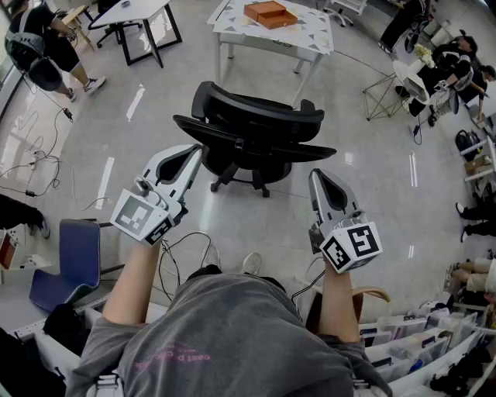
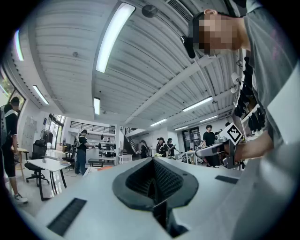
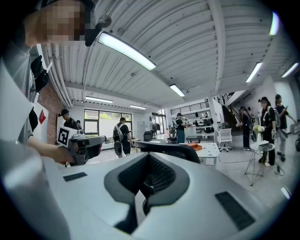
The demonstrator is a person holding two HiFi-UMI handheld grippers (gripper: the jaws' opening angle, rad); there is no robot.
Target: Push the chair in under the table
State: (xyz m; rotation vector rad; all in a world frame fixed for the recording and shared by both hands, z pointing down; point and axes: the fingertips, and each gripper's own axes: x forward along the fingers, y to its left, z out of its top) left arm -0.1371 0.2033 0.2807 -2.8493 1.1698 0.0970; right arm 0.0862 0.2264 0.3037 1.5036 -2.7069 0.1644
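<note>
A black office chair point(image 1: 248, 136) stands on the glossy floor with its backrest toward me, a little short of the white table point(image 1: 310, 39) that carries an orange box point(image 1: 270, 13). My left gripper point(image 1: 194, 153) is held level near the left end of the backrest, jaws shut and empty. The right gripper point(image 1: 317, 175) points just below the backrest's right end, also shut and empty. Whether either tip touches the chair I cannot tell. In the right gripper view the chair back point(image 3: 171, 147) and the table point(image 3: 212, 150) lie ahead, with the left gripper point(image 3: 96, 140) off to the side.
A blue chair point(image 1: 74, 260) stands at my left and cables point(image 1: 46, 163) trail over the floor. Another table point(image 1: 132, 12) is at the far left, a wire stand point(image 1: 384, 93) at the right. People stand around the room's edges. Shelves point(image 1: 434, 341) sit by my right side.
</note>
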